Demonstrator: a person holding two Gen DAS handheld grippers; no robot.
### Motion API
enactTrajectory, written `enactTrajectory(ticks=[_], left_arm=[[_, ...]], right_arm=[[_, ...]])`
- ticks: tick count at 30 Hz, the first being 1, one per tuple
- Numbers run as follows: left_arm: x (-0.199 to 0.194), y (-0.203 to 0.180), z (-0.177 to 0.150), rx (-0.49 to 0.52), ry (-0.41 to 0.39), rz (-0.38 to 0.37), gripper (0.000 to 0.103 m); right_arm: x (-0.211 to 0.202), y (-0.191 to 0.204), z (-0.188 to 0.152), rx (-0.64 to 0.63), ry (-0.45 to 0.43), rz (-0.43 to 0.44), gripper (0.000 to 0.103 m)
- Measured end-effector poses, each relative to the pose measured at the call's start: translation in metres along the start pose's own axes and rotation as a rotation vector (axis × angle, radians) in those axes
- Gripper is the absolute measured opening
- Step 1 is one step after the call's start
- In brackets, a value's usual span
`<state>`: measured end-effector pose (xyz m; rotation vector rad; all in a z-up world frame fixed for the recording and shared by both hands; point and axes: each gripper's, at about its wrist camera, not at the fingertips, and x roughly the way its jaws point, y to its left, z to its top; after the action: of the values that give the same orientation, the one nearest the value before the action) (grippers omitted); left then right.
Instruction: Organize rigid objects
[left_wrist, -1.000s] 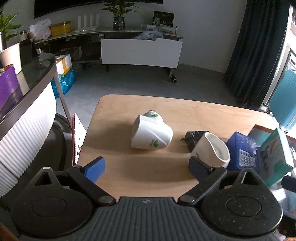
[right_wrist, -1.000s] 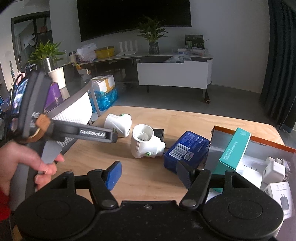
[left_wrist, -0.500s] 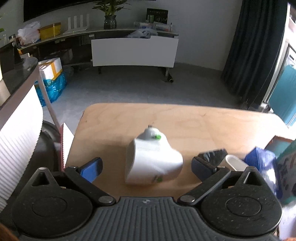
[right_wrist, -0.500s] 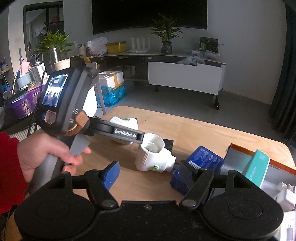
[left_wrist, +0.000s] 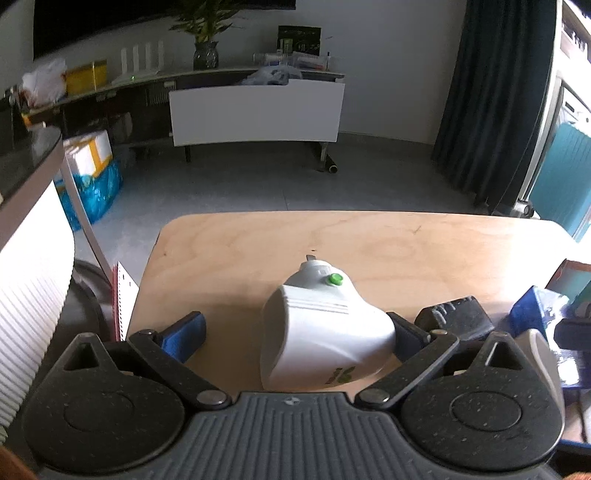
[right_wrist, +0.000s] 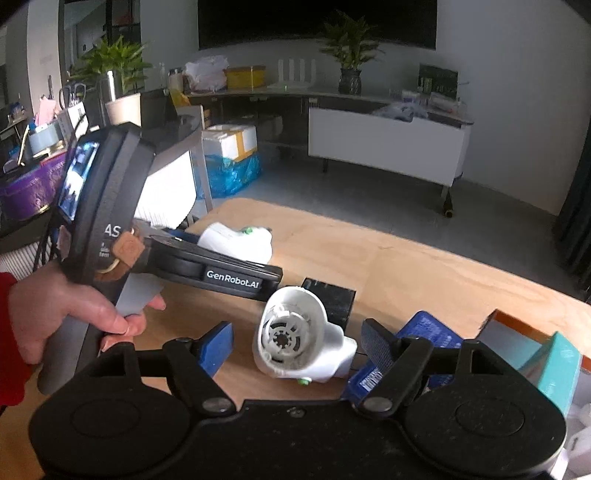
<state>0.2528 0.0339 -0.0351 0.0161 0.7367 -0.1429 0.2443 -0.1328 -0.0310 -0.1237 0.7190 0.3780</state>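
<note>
Spanning the near view, a wood table (left_wrist: 258, 243); grey floor, white cabinet (left_wrist: 255, 110) far; both grippers (left_wrist: 295, 332) (right_wrist: 295, 345) released w/ white plugs (left_wrist: 321, 332) (right_wrist: 295, 336) between.

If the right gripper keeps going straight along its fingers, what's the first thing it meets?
Most likely the white plug adapter lying on the table. It already sits between the open right gripper fingers, whose jaws have just been opening. The black adapter lies behind it; depth is unclear.
</note>
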Motion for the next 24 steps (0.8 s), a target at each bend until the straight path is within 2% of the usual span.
enactTrajectory(ticks=[3,5,6,7,8,9,11,17,24], left_arm=[[0.003,-0.001,0.001,0.016,-0.015,0.002,0.102],[0.003,-0.003,0.000,0.052,-0.034,0.010,0.090],[0.003,-0.005,-0.001,0.064,-0.043,0.013,0.088],[0.001,-0.005,-0.002,0.067,-0.049,0.005,0.079],[0.000,-0.004,-0.001,0.071,-0.056,-0.006,0.065],[-0.002,-0.005,-0.001,0.074,-0.057,-0.008,0.064],[-0.004,-0.003,-0.002,0.064,-0.050,-0.024,0.064],[-0.018,0.001,-0.009,0.017,-0.034,-0.028,0.064],[-0.061,-0.007,-0.020,-0.029,-0.047,-0.040,0.064]], right_arm=[[0.012,0.002,0.001,-0.031,0.019,-0.005,0.090],[0.020,0.004,0.002,-0.044,0.033,0.003,0.090],[0.024,0.007,0.003,-0.059,0.038,-0.004,0.090],[0.029,0.009,0.003,-0.077,0.049,-0.010,0.090],[0.033,0.011,0.001,-0.086,0.057,-0.017,0.088],[0.034,0.012,-0.001,-0.087,0.053,-0.022,0.079],[0.033,0.011,-0.004,-0.067,0.038,-0.014,0.076],[0.013,0.011,-0.007,-0.005,0.004,0.009,0.075],[-0.026,0.016,-0.010,0.043,-0.032,-0.002,0.075]])
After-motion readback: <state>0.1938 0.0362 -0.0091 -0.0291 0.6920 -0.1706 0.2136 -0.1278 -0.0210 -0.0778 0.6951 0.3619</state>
